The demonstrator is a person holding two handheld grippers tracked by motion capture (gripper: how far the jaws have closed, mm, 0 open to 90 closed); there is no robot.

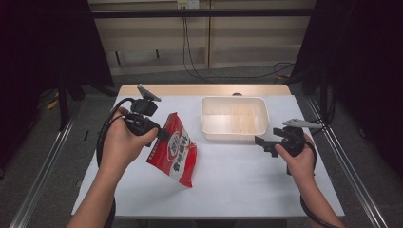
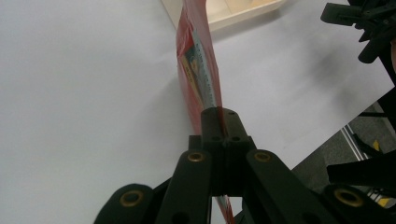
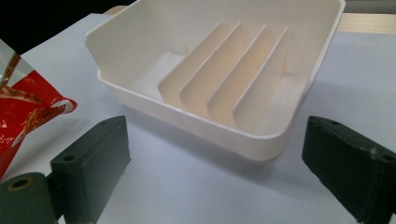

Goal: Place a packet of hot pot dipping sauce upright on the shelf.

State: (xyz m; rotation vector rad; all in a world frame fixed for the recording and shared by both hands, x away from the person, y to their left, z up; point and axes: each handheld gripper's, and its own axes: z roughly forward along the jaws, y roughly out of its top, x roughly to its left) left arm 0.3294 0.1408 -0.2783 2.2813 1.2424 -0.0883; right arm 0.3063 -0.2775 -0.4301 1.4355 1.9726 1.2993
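Left gripper (image 1: 164, 134) clamps the red-and-white printed foil snack packet (image 1: 173, 149), held clear above our white table (image 1: 237, 180).

Our right gripper (image 1: 262, 142) hovers with jaws apart, nothing between them, facing the cream plastic bin with upright dividers (image 1: 234, 118) that sits on the tabletop. Beyond the table we see grey floor, black cables, pale wall panels and dark curtains at both sides.

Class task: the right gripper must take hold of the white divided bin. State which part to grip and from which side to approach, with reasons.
Grip the white divided bin by its thin near wall, coming down from above on the side facing the right gripper. That rim is slim enough to fit between the open jaws; the whole bin looks too wide.
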